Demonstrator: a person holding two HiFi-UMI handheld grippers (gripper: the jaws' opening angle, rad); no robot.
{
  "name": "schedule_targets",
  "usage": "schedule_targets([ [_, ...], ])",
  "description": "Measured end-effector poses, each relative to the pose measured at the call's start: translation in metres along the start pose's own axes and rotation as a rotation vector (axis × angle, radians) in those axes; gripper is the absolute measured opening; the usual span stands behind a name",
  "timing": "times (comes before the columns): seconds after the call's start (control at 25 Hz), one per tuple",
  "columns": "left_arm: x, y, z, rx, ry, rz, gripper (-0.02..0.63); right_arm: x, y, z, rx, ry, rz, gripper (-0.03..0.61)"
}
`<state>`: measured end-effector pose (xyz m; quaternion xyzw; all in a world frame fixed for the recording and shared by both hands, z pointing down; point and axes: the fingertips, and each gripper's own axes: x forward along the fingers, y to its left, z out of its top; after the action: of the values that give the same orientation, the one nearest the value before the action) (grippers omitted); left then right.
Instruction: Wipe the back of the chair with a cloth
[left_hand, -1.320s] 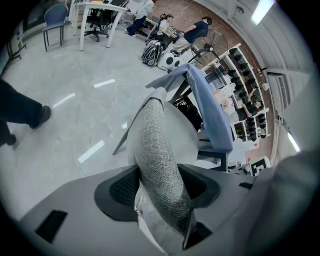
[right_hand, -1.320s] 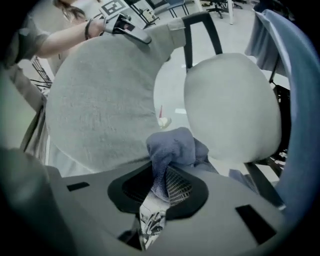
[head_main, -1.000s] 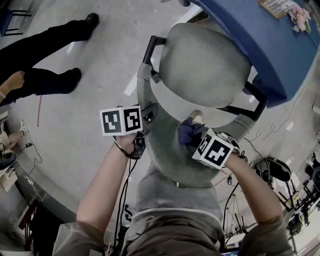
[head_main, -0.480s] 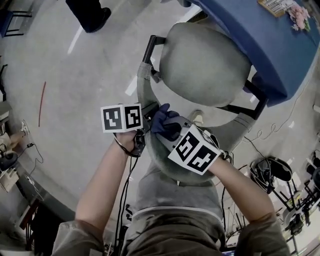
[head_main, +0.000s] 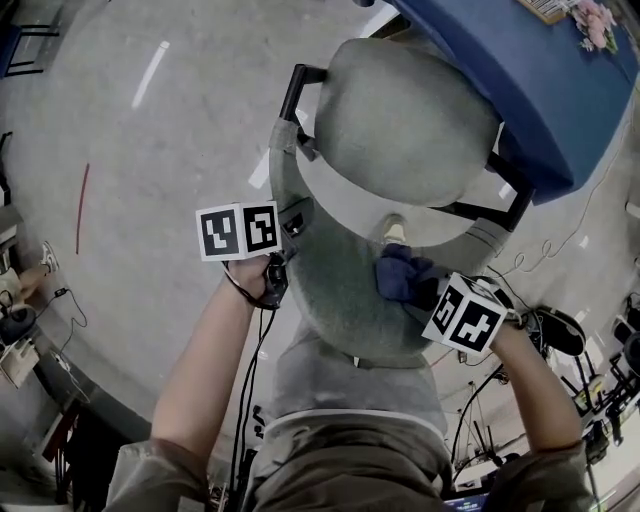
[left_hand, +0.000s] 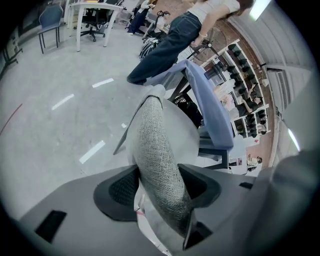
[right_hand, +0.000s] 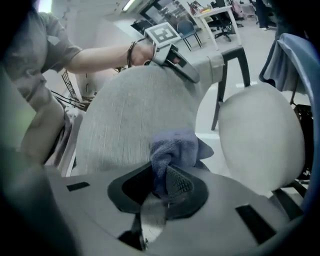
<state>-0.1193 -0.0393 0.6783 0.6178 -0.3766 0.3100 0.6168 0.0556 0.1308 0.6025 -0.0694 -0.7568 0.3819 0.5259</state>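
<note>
1. Right gripper (right_hand: 165, 189) is clamped on a bunched dark blue terry cloth (right_hand: 176, 149), which lies against the grey woven-fabric chair back (right_hand: 125, 120), toward its right side.
2. Left gripper (left_hand: 159, 192) pinches the chair back's left edge between its jaws.
3. Cloth looks soft, light and liable to slip, so it is best held by its bunched middle. Chair back seems firm.

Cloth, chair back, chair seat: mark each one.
cloth (head_main: 403, 277), head view, middle of the bunched fabric.
chair back (right_hand: 115, 130), right gripper view, bare fabric left of the cloth.
chair seat (head_main: 405, 125), head view, centre of the cushion.
</note>
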Motion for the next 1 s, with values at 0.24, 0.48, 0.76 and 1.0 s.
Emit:
schedule_targets([
  [0.24, 0.0, 0.001, 0.001, -0.007, -0.01, -0.003, 0.259, -0.045, -0.066, -0.088, 0.093, 0.199, -0.275, 0.08],
  [0.48, 0.0, 0.0, 0.001, -0.005, -0.013, -0.005, 0.261, -0.032, -0.05, -0.071, 0.058, 0.182, -0.259, 0.08],
  [0.76, 0.001, 0.001, 0.002, -0.007, -0.022, -0.006, 0.262, -0.012, 0.042, 0.069, -0.057, -0.15, -0.039, 0.078],
  [1.0, 0.001, 0.002, 0.001, -0.011, -0.025, -0.008, 0.264, -0.032, 0.05, 0.174, -0.121, -0.395, -0.086, 0.08],
])
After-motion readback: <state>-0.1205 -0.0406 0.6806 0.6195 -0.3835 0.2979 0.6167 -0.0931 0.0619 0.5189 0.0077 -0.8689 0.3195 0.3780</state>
